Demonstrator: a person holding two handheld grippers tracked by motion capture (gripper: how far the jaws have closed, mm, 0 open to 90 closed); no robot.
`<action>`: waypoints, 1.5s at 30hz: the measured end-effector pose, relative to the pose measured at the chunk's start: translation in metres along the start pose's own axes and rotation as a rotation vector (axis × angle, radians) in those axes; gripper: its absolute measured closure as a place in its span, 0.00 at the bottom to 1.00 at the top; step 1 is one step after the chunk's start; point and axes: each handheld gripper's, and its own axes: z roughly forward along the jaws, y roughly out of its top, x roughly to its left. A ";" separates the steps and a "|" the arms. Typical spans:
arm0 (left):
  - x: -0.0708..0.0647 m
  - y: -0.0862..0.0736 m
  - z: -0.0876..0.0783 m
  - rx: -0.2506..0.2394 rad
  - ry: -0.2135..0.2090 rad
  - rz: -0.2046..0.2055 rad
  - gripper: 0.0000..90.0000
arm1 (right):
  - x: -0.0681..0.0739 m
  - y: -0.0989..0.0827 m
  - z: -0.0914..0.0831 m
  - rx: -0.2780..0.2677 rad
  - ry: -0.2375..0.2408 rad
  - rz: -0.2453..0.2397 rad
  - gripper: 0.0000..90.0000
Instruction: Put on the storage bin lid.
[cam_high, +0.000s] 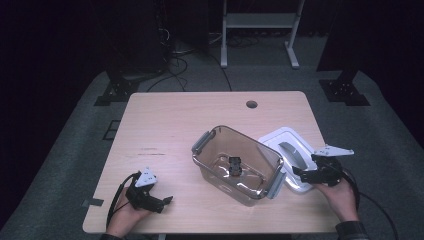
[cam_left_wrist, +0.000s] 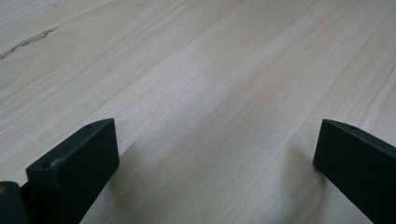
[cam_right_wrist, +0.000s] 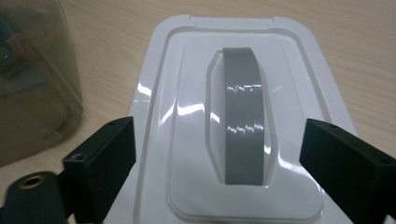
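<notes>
A clear brown-tinted container (cam_high: 251, 144) with grey latches stands at the table's middle, with a small dark object (cam_high: 235, 166) on its floor. To its right lies the white lid (cam_high: 277, 141) with a grey handle (cam_high: 295, 154). My right gripper (cam_high: 301, 175) hovers low over the lid's near end. In the right gripper view its open jaws (cam_right_wrist: 218, 128) stand either side of the grey handle (cam_right_wrist: 243, 116) without touching it; the lid (cam_right_wrist: 187, 93) lies flat below. My left gripper (cam_high: 165, 204) rests near the front left, open (cam_left_wrist: 215, 128) over bare wood.
The container's wall (cam_right_wrist: 32, 84) stands close to the left of the lid. A round cable hole (cam_high: 251, 104) sits near the table's (cam_high: 165, 120) far edge. Beyond the table are cables and stand legs on a grey floor.
</notes>
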 end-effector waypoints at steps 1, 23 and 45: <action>0.000 0.000 0.000 0.000 0.000 0.000 0.00 | -0.001 0.001 0.001 -0.004 -0.006 0.000 0.14; 0.000 0.000 0.000 0.000 0.000 0.000 0.00 | -0.014 0.003 0.036 0.051 -0.036 0.009 0.47; 0.000 0.000 0.000 0.000 0.000 0.000 0.00 | -0.014 0.006 0.029 0.051 -0.052 -0.004 0.74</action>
